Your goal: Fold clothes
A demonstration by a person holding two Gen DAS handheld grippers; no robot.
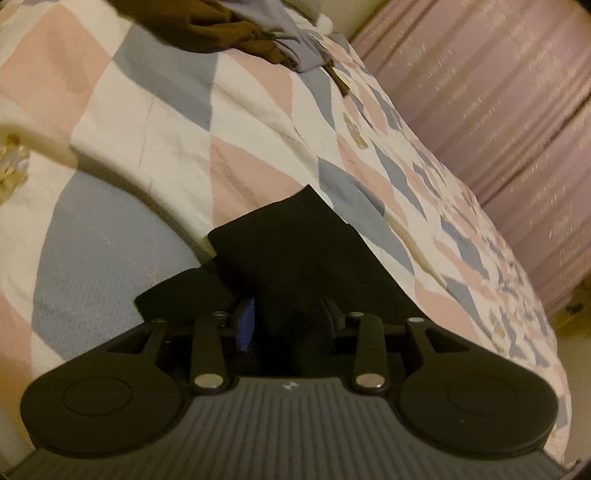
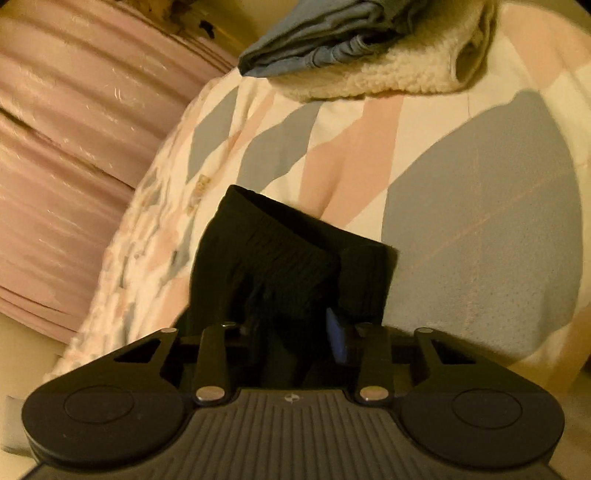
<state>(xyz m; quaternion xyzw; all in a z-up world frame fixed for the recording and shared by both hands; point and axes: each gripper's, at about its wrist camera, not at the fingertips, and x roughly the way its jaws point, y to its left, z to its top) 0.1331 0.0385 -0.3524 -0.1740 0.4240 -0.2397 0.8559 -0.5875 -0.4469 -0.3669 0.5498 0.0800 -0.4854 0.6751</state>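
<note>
A bed [image 1: 155,155] with a quilt of pink, grey-blue and white diamonds fills both views, and a pink pleated curtain [image 1: 498,110] hangs behind it. The quilt cloth looks soft and finely woven.

Far ahead of the left gripper [image 1: 291,317] lies a loose heap of brown and lilac clothes [image 1: 236,33]. Far ahead of the right gripper [image 2: 295,328] sits a folded blue piece [image 2: 325,37] on a cream fleece [image 2: 399,74], both looking tidy.

The task's thing is a black garment [image 1: 295,251], and it is directly in front of each tool, going into the jaws. Each gripper is pinching it; the blue pads press on the dark cloth. In the right view the garment [image 2: 280,254] shows a ribbed, gathered band, perhaps a waistband, and the cloth is matte and limp. It seems to stretch between the two tools, so both hands are equally near, each holding one end; I cannot tell its long axis surely.

My judgement: a fold is in hand, but how many folds this piece already has, the pictures do not settle.
</note>
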